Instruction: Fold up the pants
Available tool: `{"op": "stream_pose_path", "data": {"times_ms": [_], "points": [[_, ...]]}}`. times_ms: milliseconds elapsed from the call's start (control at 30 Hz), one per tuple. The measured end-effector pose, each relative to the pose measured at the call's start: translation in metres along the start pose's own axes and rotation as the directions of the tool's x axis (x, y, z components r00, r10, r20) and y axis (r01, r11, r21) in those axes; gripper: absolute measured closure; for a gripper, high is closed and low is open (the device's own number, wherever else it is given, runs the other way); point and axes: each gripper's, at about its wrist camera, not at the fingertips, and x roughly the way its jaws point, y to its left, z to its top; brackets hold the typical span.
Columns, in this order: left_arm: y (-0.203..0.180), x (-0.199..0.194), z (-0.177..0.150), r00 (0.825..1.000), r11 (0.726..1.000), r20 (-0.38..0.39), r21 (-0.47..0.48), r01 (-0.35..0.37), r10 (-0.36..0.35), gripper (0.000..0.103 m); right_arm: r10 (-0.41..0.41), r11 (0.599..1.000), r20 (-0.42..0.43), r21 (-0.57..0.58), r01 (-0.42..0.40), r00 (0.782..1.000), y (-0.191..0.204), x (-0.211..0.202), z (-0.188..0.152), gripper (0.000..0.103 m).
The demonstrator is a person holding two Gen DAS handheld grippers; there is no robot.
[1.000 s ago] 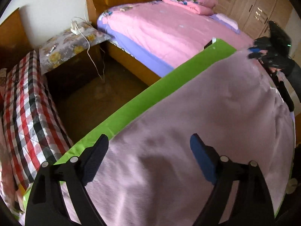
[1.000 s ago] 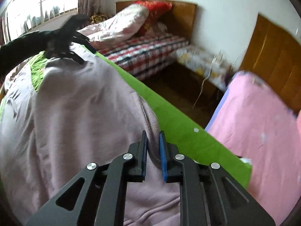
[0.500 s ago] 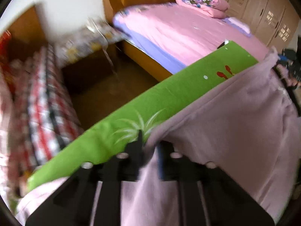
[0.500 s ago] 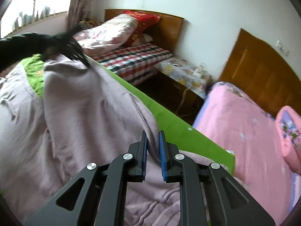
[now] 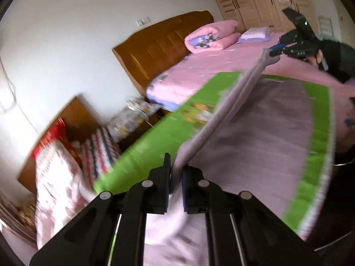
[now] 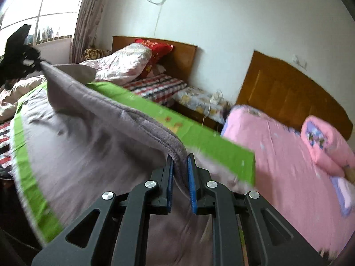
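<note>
Over the green mat (image 5: pixel 155 146), your left gripper (image 5: pixel 175 185) and right gripper (image 6: pixel 180 177) each pinch the pants (image 6: pixel 93 146), edge stretched toward 1 o'clock.

You're in home bedroom. Two beds side by side: pink-sheeted bed (image 6: pixel 286 166) with tall wooden headboard (image 6: pixel 286 93) and rolled pink quilt (image 6: pixel 326 141); second bed with plaid sheet (image 6: pixel 155 87), red pillow (image 6: pixel 155 48) and crumpled pale duvet (image 6: pixel 119 64). Nightstand under floral cloth (image 6: pixel 197 99) sits between them, white cable lying on it. Your left view shows beige wardrobe doors (image 5: pixel 250 0) beyond pink bed. Barred window (image 6: pixel 42 15) with curtain (image 6: pixel 88 20) at far wall. White plaster walls, wall socket (image 5: pixel 143 21) above headboard.
</note>
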Motion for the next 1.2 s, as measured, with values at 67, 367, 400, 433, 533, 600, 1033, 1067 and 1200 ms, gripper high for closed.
{"op": "stream_pose_path", "data": {"times_ms": [67,367,400,433,533,600,1033,1067,1200], "points": [[-0.028,0.000,-0.025,0.999,0.999,-0.035,-0.028,0.017,-0.018,0.094,0.010,0.999,-0.031,0.037,-0.009,0.999,0.017,-0.009,-0.029,0.087],[-0.069,0.053,-0.114,0.980,0.962,-0.158,-0.262,0.076,-0.120,0.090,0.038,0.983,-0.181,0.183,-0.004,0.983,0.057,0.012,-0.104,0.068],[-0.064,0.046,-0.112,0.981,0.948,-0.137,-0.305,0.088,-0.135,0.085,0.040,0.978,-0.172,0.206,-0.004,0.984,0.056,0.005,-0.102,0.051],[-0.060,0.039,-0.111,0.984,0.937,-0.117,-0.337,0.091,-0.138,0.076,0.039,0.973,-0.153,0.231,-0.003,0.987,0.056,-0.003,-0.102,0.028],[-0.048,0.022,-0.110,0.984,0.864,-0.040,-0.486,0.132,-0.173,0.029,0.065,0.927,-0.056,0.373,-0.040,0.996,0.053,-0.034,-0.116,0.025],[-0.037,0.007,-0.115,0.985,0.758,0.055,-0.632,0.162,-0.165,0.010,0.075,0.878,-0.017,0.475,-0.058,0.997,0.049,-0.041,-0.127,0.032],[-0.020,0.008,-0.119,0.988,0.554,0.064,-0.822,0.131,-0.138,0.011,0.066,0.508,0.021,0.860,-0.052,0.998,-0.005,-0.009,-0.168,0.056],[-0.022,0.011,-0.114,0.988,0.562,0.057,-0.817,0.130,-0.145,0.011,0.055,0.522,0.023,0.852,-0.048,0.998,-0.004,-0.008,-0.165,0.057],[-0.029,0.020,-0.106,0.990,0.592,0.005,-0.801,0.089,-0.143,0.010,0.014,0.569,0.005,0.822,-0.012,1.000,-0.005,-0.011,-0.156,0.065]]}}
